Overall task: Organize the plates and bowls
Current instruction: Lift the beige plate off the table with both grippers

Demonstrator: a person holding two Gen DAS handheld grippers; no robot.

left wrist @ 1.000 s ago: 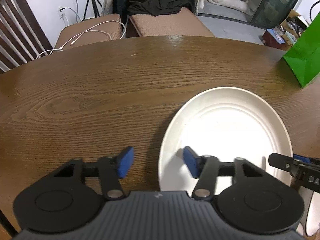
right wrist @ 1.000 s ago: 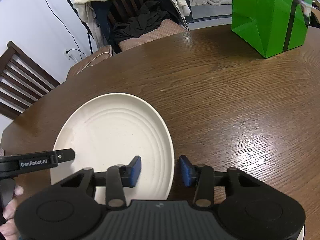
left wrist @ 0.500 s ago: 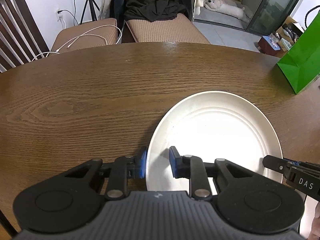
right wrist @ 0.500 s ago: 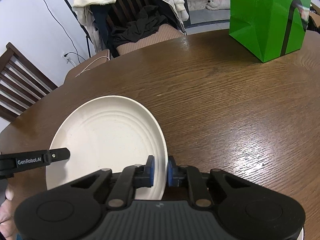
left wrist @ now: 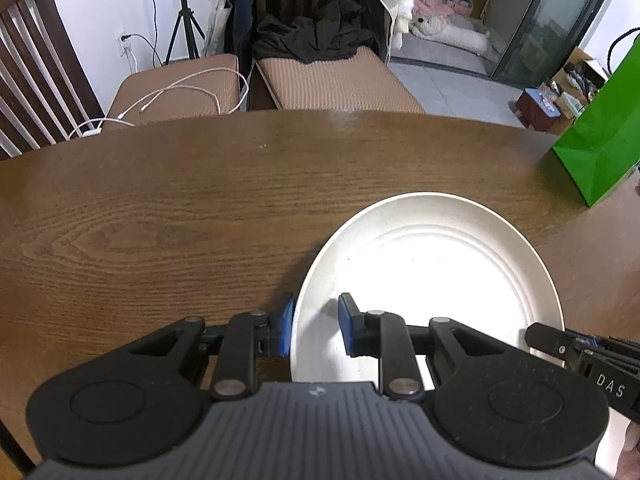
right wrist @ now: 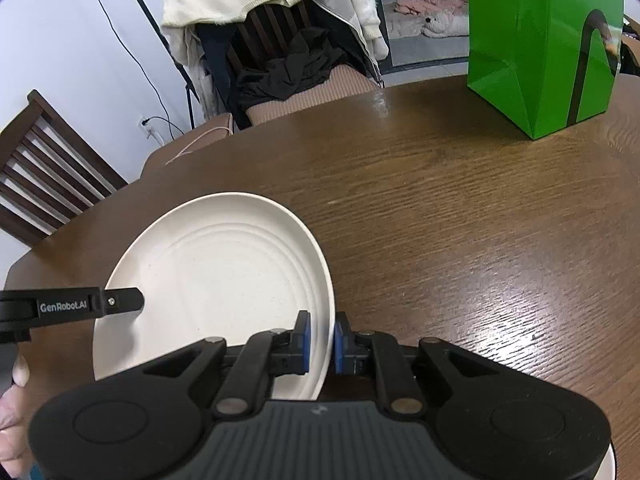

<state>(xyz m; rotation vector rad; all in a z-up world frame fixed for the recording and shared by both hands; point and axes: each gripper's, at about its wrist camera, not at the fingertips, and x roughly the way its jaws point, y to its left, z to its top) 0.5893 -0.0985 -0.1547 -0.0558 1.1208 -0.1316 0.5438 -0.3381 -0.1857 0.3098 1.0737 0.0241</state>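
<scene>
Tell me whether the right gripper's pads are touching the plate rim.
Touching. In the right wrist view both blue pads of the right gripper press on the rim of the plate, with no gap either side.

cream ribbed plate [right wrist: 224,264], brown wood-grain table [right wrist: 460,240], green bag [right wrist: 536,40]

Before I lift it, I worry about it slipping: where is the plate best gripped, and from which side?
Grip the plate by its thin raised rim, at opposite edges, coming in level from the near side. The right gripper already straddles the right rim; the left gripper straddles the left rim. The flat, wide centre offers no hold.
</scene>
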